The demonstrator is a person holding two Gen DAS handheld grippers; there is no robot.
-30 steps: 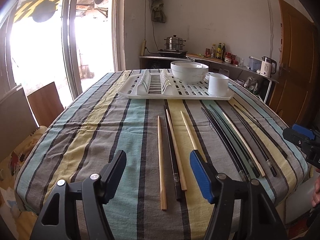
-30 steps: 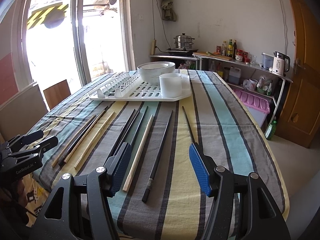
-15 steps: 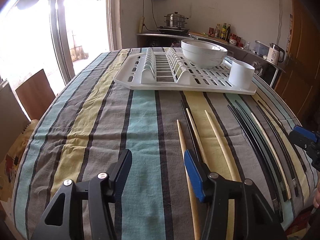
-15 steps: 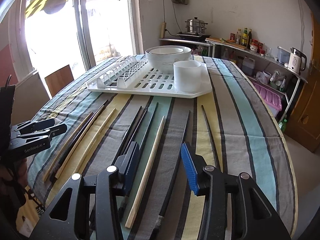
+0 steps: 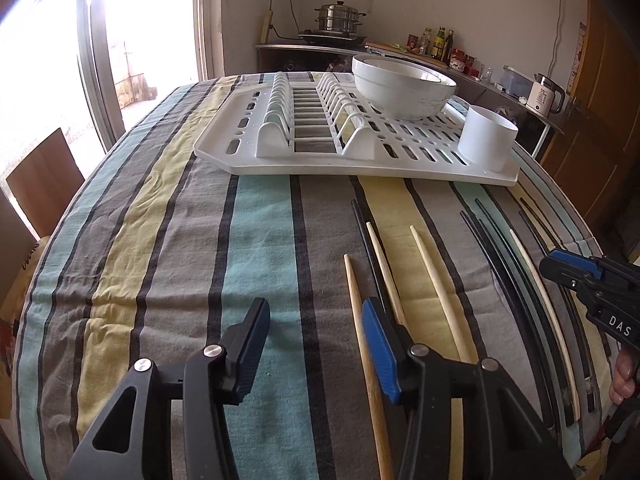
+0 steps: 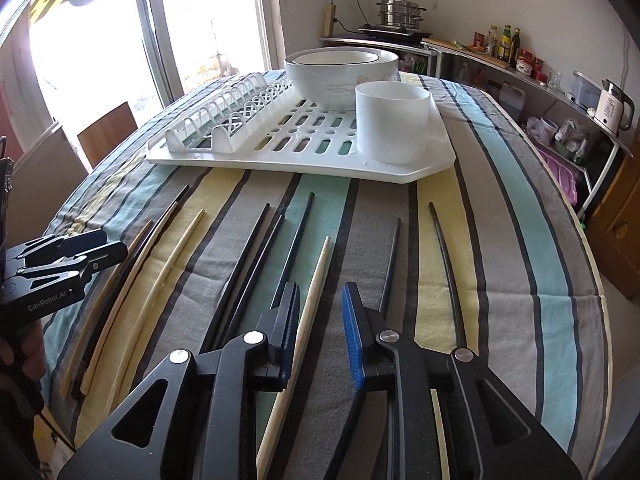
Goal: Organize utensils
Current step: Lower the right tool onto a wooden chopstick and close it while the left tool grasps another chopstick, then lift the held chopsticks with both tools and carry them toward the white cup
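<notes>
While both grippers hang over the striped tablecloth (image 5: 160, 240), their jaws have just been closing. The left gripper (image 5: 314, 344) stands parted over bare cloth — nothing between its pads, a light wooden chopstick (image 5: 362, 344) just beside its blue finger. The right gripper (image 6: 322, 332) straddles a pale wooden chopstick (image 6: 316, 280), unclamped. More black and wooden chopsticks lie before the white slotted plastic dish rack (image 6: 424, 168).
</notes>
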